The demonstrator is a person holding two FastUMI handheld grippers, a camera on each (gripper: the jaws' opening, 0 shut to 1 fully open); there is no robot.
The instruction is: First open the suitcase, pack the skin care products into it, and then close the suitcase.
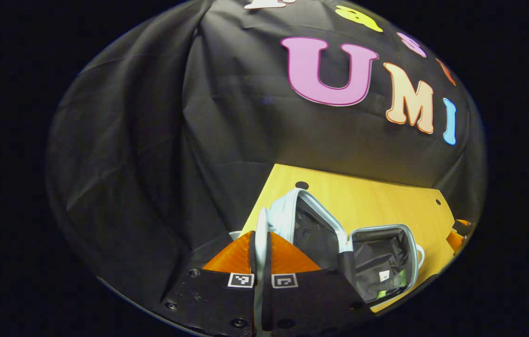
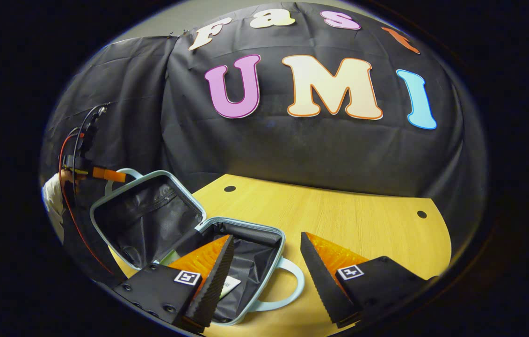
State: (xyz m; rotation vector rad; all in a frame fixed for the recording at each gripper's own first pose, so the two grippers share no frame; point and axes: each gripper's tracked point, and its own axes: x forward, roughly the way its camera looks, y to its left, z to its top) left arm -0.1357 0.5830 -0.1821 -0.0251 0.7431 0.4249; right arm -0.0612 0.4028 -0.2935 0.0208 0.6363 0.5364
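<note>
The pale blue suitcase (image 2: 241, 223) lies open on the table, its black-lined lid (image 2: 145, 220) tilted up at the left. My left gripper (image 1: 260, 243) is shut on the lid's pale rim (image 1: 261, 229), which stands between its fingers. In the right gripper view that same gripper (image 2: 105, 174) sits at the lid's top edge, beside the lid handle. The base (image 1: 383, 262) holds a green and white skin care item (image 1: 393, 280), partly hidden. My right gripper (image 2: 266, 236) hangs open over the base's near rim and handle (image 2: 292, 285), with nothing between its fingers.
The yellow wooden table (image 2: 348, 220) has bare surface to the right of the suitcase and small round holes near its back edge. The black cloth wall rises close behind it. A hand in a white sleeve (image 2: 53, 196) holds the left gripper, with red and black cables above.
</note>
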